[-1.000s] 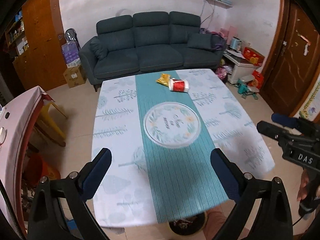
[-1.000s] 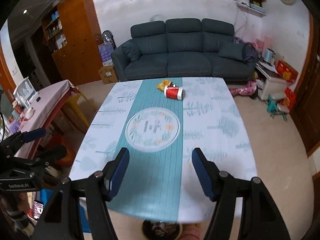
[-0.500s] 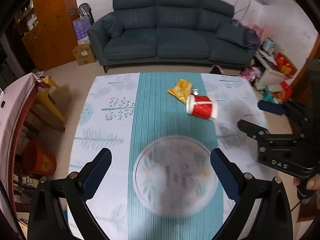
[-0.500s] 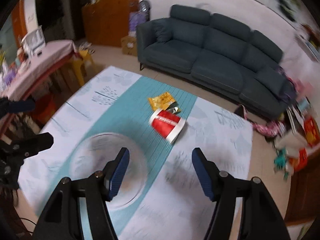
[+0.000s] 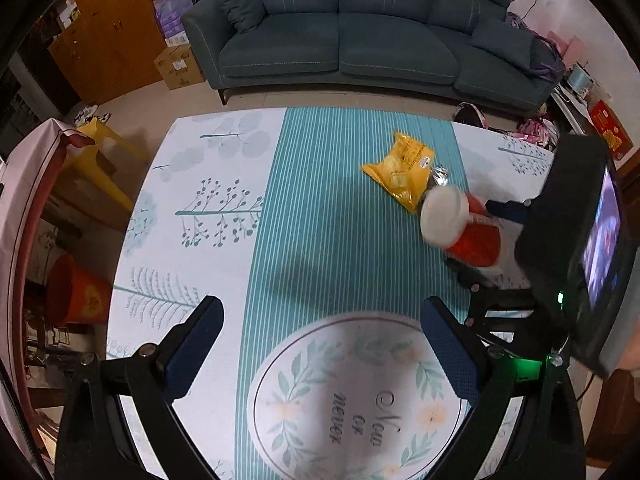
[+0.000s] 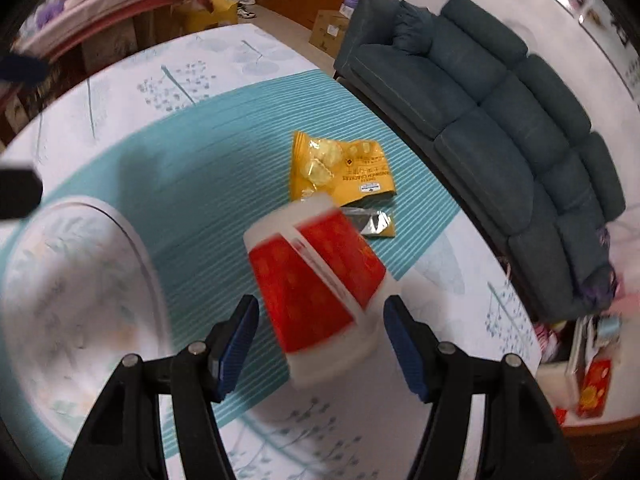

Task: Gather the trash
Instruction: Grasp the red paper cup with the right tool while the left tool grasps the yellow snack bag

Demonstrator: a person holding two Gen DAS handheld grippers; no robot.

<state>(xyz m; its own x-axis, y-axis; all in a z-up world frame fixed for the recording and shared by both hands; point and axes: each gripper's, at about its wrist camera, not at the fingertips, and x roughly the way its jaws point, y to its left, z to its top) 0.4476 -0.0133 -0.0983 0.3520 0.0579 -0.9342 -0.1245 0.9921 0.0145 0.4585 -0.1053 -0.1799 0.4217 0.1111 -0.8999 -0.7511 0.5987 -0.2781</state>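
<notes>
Red paper cup (image 6: 320, 280) on its side on the striped teal runner (image 6: 192, 176), set between the spread fingers of the right gripper (image 6: 320, 338), no contact visible. Probably light and thin-walled, easily crushed or rolled; best taken gently across the middle of the body. Yellow snack wrapper (image 6: 340, 168) touching the cup's far end, limp and crinkly, likely to drag along. Left gripper (image 5: 320, 348) spread wide and empty above the table's round wreath print (image 5: 360, 396). Sofa (image 5: 360, 40) beyond the table.
</notes>
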